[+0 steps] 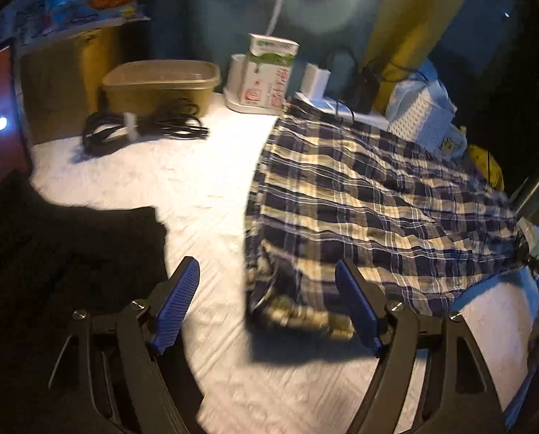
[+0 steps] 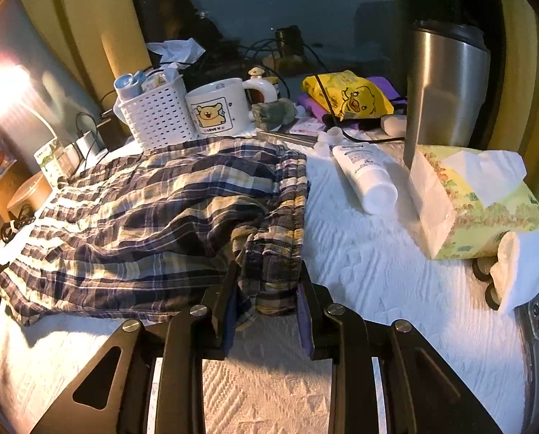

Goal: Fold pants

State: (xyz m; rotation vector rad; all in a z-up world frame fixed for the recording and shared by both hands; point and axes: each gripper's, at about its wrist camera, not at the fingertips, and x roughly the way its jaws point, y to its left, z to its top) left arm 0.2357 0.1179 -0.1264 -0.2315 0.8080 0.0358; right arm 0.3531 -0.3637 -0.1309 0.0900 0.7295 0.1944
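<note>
The navy and cream plaid pants [image 1: 360, 199] lie spread on the white textured cover [image 1: 197, 181], with a bunched corner near the front. My left gripper [image 1: 267, 275] stands open just in front of that corner, its blue pads [image 1: 182, 285] apart and nothing between them. In the right wrist view the same pants [image 2: 143, 217] stretch to the left, and my right gripper [image 2: 267, 282] is shut on the gathered waistband end [image 2: 269, 253], which bulges up between the jaws.
A dark garment [image 1: 70, 253] lies at the left. Black cables [image 1: 143, 126], a tan tub [image 1: 161, 83] and a carton [image 1: 269, 72] stand behind. On the right side are a white basket [image 2: 157, 115], a mug [image 2: 215, 108], a lotion tube [image 2: 367, 177], a steel tumbler [image 2: 446, 83] and a tissue pack [image 2: 479, 199].
</note>
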